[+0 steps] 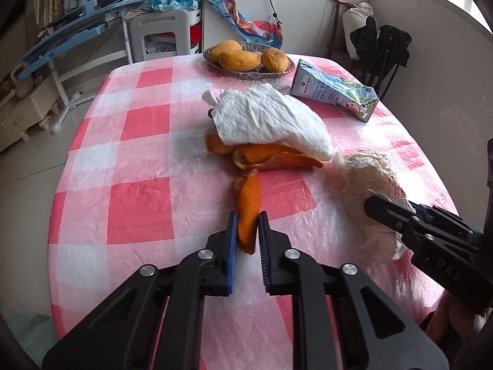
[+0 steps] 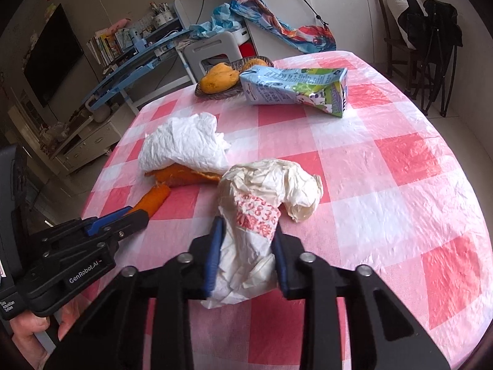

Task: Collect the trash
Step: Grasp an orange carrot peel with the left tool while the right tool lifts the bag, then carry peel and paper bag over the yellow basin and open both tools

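My left gripper (image 1: 247,215) is shut on an orange peel strip (image 1: 248,209), low over the checked tablecloth; the strip also shows in the right wrist view (image 2: 155,199). My right gripper (image 2: 246,225) is shut on a crumpled cream paper wrapper with red print (image 2: 265,197), also seen in the left wrist view (image 1: 369,178). More orange peel (image 1: 271,155) lies under a crumpled white tissue (image 1: 265,117) at the table's middle. A crushed milk carton (image 1: 336,89) lies on its side farther back.
A dish (image 1: 277,72) holding three mangoes (image 1: 238,60) stands at the table's far edge. The pink-and-white tablecloth (image 1: 138,209) covers the table. Chairs (image 1: 385,58) stand at the far right, a white stool (image 1: 160,35) and blue desk behind.
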Tool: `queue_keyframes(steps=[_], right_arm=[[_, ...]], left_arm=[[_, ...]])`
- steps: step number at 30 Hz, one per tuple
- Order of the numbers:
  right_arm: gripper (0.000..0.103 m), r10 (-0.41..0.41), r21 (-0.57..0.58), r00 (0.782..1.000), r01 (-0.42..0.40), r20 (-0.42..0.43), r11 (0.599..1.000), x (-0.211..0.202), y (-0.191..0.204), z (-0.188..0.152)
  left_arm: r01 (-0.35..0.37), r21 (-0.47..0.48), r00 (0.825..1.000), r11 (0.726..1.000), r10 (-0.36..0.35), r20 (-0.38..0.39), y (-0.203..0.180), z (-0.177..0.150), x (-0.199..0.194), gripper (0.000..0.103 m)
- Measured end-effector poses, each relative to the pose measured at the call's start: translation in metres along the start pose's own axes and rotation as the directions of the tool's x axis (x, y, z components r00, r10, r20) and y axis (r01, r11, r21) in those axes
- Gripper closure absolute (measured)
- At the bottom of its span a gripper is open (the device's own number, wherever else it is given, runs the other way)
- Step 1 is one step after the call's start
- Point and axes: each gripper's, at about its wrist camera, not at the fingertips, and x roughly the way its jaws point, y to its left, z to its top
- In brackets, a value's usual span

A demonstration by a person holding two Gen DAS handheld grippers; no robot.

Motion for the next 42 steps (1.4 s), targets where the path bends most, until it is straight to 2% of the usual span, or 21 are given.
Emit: queue_keyframes(steps=[2, 8, 14, 20, 27, 29, 32, 37, 42], right_arm=[[0.082, 0.014, 0.006, 1.0, -0.015, 0.007, 1.0, -0.005, 0.0, 0.0], [0.083, 0.044, 0.018, 0.998, -0.044, 0.033, 0.999, -0.026, 0.001, -0.006], [0.083, 0.117, -0.021, 0.993, -0.117, 0.015, 0.993, -0.049, 0.02, -0.031], [0.083, 0.166, -0.171, 0.982, -0.179, -0.087, 0.969, -0.067, 0.062, -0.083], [0.081, 0.148, -0.305, 0.957, -0.222, -0.248, 0.926, -0.069, 0.094, -0.145], [0.077, 0.133, -0.32, 0.953, -0.22, -0.272, 0.922, -0.067, 0.096, -0.155], [0.064, 0.109, -0.329, 0.946, -0.212, -0.305, 0.92, -0.064, 0.096, -0.163], [0.049, 0.106, -0.307, 0.967, -0.177, -0.234, 0.935, -0.076, 0.088, -0.158], [0.038, 0.148, -0.249, 0.988, -0.157, -0.053, 0.956, -0.107, 0.075, -0.145]], left_arm=[[0.016, -0.014, 1.0, 1.0, -0.016, 0.008, 0.002, -0.001, -0.008, 0.091], [0.067, -0.078, 0.997, 0.995, -0.064, 0.04, 0.009, -0.013, -0.043, 0.091], [0.066, -0.136, 0.995, 0.988, -0.056, 0.077, 0.017, -0.037, -0.078, 0.091], [0.036, -0.214, 0.994, 0.976, -0.012, 0.112, 0.031, -0.074, -0.114, 0.091], [0.022, -0.225, 0.99, 0.974, 0.011, 0.144, 0.029, -0.102, -0.145, 0.091], [0.024, -0.225, 0.99, 0.974, 0.009, 0.144, 0.028, -0.107, -0.149, 0.091], [0.022, -0.224, 0.99, 0.974, 0.01, 0.142, 0.026, -0.114, -0.154, 0.091], [0.013, -0.208, 0.993, 0.978, 0.012, 0.12, 0.016, -0.13, -0.157, 0.091], [-0.013, -0.152, 0.999, 0.988, 0.021, 0.05, -0.007, -0.153, -0.151, 0.091]])
